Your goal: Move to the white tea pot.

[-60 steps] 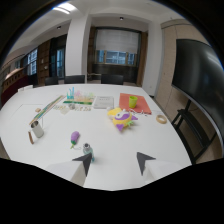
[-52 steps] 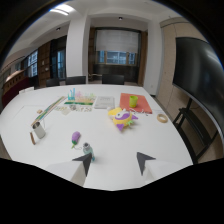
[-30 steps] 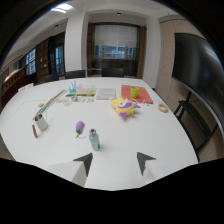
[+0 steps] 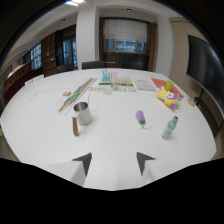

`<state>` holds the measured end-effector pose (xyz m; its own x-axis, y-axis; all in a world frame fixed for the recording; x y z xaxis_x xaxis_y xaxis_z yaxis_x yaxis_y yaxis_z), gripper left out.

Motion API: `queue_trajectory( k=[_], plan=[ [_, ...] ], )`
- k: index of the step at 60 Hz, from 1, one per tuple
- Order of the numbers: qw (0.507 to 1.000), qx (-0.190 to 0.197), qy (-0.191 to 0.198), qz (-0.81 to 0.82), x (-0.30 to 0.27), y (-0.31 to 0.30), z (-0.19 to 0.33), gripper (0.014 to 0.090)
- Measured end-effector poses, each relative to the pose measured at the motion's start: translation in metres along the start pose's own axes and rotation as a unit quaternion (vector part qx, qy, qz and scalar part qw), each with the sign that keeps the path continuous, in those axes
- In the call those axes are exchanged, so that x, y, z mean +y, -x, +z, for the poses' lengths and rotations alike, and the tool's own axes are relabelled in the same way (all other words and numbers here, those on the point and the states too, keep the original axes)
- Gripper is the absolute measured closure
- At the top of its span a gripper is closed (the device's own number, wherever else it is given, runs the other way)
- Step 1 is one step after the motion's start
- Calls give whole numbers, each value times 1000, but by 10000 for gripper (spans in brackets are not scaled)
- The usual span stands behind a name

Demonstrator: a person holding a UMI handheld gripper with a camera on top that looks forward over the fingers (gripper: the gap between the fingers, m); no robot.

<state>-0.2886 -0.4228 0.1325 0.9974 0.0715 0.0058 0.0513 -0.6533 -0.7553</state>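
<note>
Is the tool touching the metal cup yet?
Apart. The gripper view shows bare table between the open tool and the metal cup.

Large white table (image 4: 45,135), window (image 4: 125,37) beyond, white pillar (image 4: 86,37), ceiling light (image 4: 75,3)

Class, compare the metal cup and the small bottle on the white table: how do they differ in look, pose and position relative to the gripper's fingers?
The metal cup stands upright; the small bottle lies tilted on its side. The cup is silvery, wide and open-topped; the bottle is slim and greenish with a cap. The cup sits beyond the left finger of the open gripper, the bottle off beyond the right. Both rest on the white table, untouched.
</note>
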Motion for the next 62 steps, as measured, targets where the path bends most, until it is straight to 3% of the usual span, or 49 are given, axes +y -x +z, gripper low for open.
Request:
queue_trajectory(
  k=[9, 19, 38, 62],
  plan=[
    [1000, -15, -9, -4, -21, 85, 29, 191],
    [1000, -12, -24, -9, -48, 134, 69, 190],
    [1000, 15, -17, -8, -57, 146, 124, 189],
    [1000, 19, -9, -3, -60, 152, 139, 191]
  ],
)
